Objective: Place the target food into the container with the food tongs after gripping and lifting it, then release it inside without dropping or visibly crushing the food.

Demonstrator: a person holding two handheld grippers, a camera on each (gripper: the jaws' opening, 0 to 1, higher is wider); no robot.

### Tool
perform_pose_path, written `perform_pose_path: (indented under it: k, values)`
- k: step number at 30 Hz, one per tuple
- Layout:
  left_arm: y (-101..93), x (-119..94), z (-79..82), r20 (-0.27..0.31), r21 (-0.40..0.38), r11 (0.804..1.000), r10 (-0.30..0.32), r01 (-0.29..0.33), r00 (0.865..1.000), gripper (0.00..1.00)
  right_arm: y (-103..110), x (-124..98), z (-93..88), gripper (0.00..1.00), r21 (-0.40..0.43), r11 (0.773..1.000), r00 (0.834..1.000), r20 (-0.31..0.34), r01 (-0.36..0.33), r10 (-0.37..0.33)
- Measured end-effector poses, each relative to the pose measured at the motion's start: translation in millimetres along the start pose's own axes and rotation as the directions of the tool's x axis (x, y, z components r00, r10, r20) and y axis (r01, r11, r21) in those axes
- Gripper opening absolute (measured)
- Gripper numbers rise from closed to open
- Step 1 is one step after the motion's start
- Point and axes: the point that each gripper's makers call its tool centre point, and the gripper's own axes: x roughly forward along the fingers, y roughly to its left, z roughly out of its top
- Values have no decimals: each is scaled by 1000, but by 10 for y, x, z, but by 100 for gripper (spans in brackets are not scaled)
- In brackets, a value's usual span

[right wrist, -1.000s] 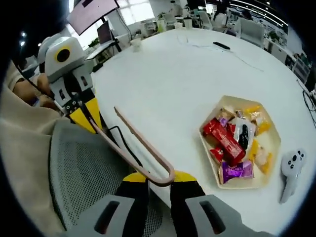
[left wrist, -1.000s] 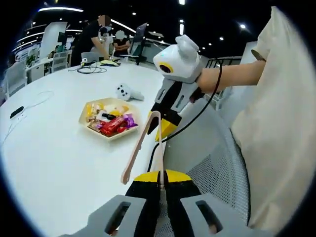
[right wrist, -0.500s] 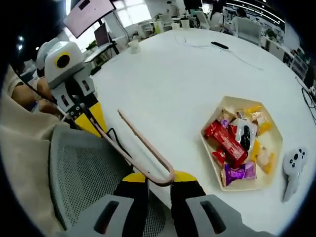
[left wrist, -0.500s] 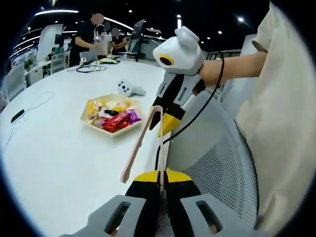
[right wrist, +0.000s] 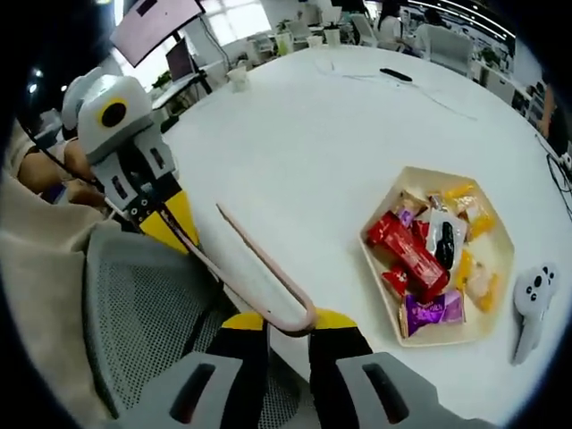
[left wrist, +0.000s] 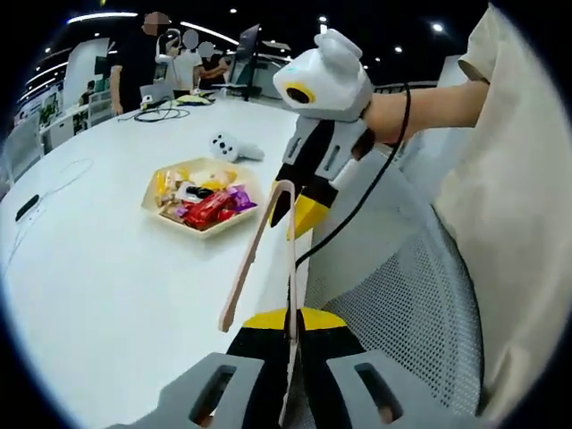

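Note:
Pink food tongs (left wrist: pixel 257 252) hang over the white table's near edge, held between both grippers. My left gripper (left wrist: pixel 291 320) is shut on the tip of one tong arm, and the other arm (left wrist: pixel 234 295) juts free. My right gripper (right wrist: pixel 286 323) is shut on the tongs' bend (right wrist: pixel 302 318). It comes into the left gripper view (left wrist: pixel 293 207) from the right. The left gripper (right wrist: pixel 168 223) is in the right gripper view at the left. A beige hexagonal tray (left wrist: pixel 207 232) (right wrist: pixel 500 234) with several wrapped snacks, among them a red packet (right wrist: pixel 407 255), lies on the table apart from the tongs.
A white controller (left wrist: pixel 231 147) (right wrist: pixel 530 306) lies just beyond the tray. A grey mesh chair back (left wrist: pixel 393 304) (right wrist: pixel 143 313) stands under the grippers at the table edge. A dark phone (left wrist: pixel 29 207) and cables lie farther off. People sit at the far end.
Both views have shifted a little with the hands. The tongs stay gripped at both ends, and the tray and snacks have not moved.

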Motion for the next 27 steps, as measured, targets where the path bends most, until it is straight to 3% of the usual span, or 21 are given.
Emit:
perform_pose_path:
  k: [12,15,20,27]
  values:
    - [-15,73,-49,-12,-10,1000,-17,17,1000,0,34,60,-10,14,44,999,1000,17,-24,24]
    - [-3,95,46,35,-44,999,-18,20,999,0,184,117,-7,11,3,996,996,11,-84,84]
    - [40,150,31,-1,-34,999,-20,20,1000,0,209,231,-17,11,17,997,997,-3,-72,72]
    - [76,176,-6,-4,-38,999,-28,28,1000,0,193,224,-76,11,48,996,997,-1,-80,80]
